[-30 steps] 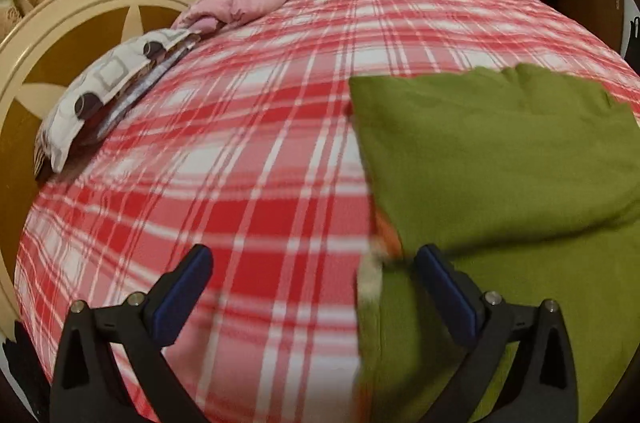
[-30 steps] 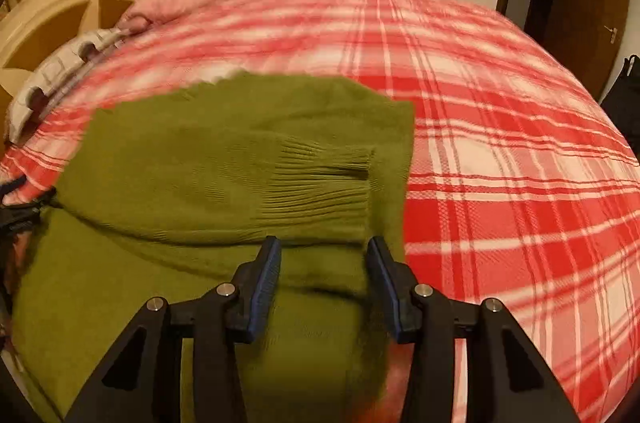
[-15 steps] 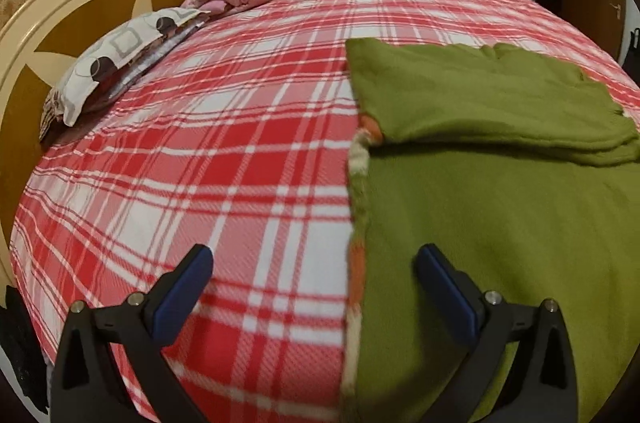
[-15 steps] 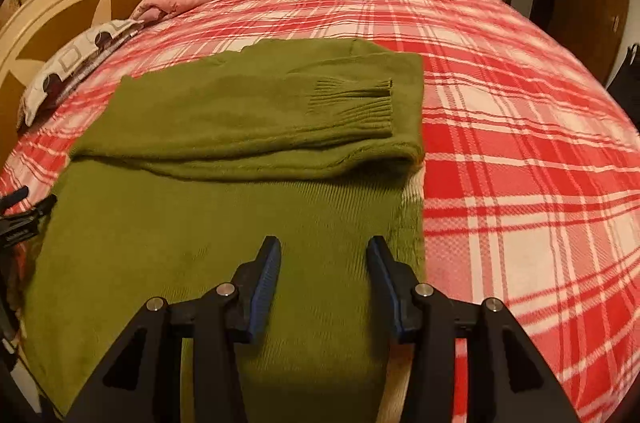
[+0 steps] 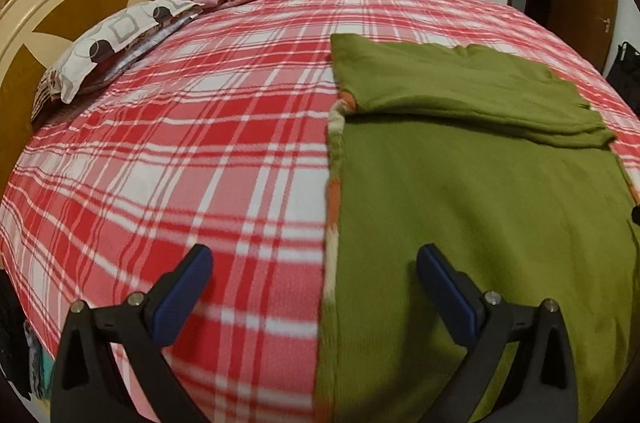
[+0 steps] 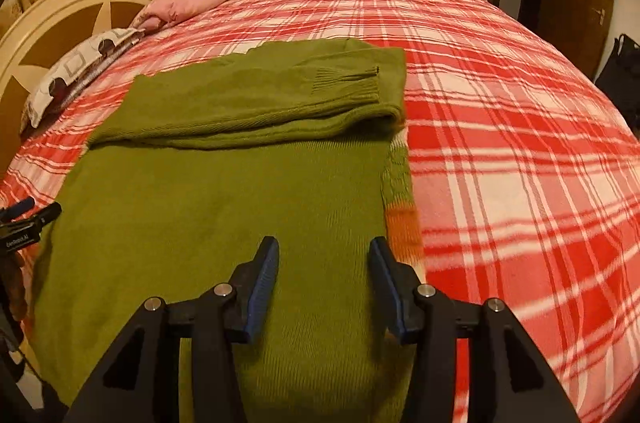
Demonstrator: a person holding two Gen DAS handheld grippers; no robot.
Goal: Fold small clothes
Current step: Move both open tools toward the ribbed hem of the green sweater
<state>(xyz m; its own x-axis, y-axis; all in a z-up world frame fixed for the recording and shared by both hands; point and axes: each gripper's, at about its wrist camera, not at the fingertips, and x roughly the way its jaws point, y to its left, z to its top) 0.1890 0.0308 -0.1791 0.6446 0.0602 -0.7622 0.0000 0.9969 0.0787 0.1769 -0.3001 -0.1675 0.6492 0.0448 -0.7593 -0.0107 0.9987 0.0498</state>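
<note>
The near hem of the sweater (image 6: 224, 207) was cut off by the lower frame edge in both views, and the hands holding the tools were not seen. An orange and cream strip along the sweater's side edges was blurred; whether it was lining or a second garment could not be told. At the left border of the right wrist view only the finger tips of the left gripper (image 6: 30, 209) were seen, just beside the sweater's left edge.

The left gripper (image 5: 314, 265) was held low above the near part of the bed (image 5: 180, 127), pointed toward the far edge, straddling the sweater's left edge. Its jaws were spread wide and nothing was held between them.

The right gripper (image 6: 324, 263) was held above the sweater's near right part, pointed the same way. Its jaws were set moderately apart, gripping nothing; contact with the knit could not be told.

The sweater lay flat on the plaid bed, its far part folded over with a ribbed cuff (image 6: 352, 85) on top. Pillows (image 5: 116, 39) lay at the headboard (image 5: 60, 3) on the left.
</note>
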